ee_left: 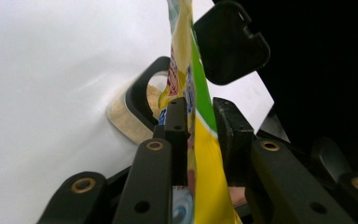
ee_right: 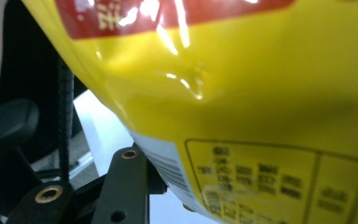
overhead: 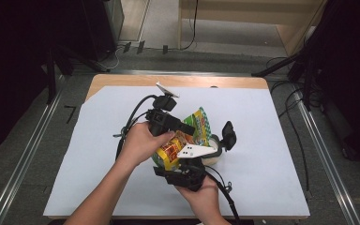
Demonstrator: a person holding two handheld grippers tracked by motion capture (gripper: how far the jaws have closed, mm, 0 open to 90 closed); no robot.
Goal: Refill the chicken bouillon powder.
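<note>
Gripping a yellow snack bag between them, both hands meet just below the centre of the high view, over a white sheet that covers most of the wooden table. The left hand comes in from the lower left and holds the left gripper, whose black body points toward the right of the frame. The right hand rises from the bottom edge and holds the right gripper, with its grey three-cornered plate lying across the bag.

In the left gripper view the bag stands edge-on, up the middle of the frame, with the two black jaws on either side of it. The left jaw presses against the film; the right jaw sits just beside it, so the bag seems pinched, though contact on that side is hard to confirm. Behind the bag, a black ring on a tan disc lies on the white sheet, and a black flap fills the upper middle.

In the right gripper view the bag's glossy yellow face, with a red band at the top and a printed table at the lower right, covers most of the frame. One black jaw shows at the lower left, touching the bag's barcode edge; the other is hidden, so I cannot tell how this gripper stands.
</note>
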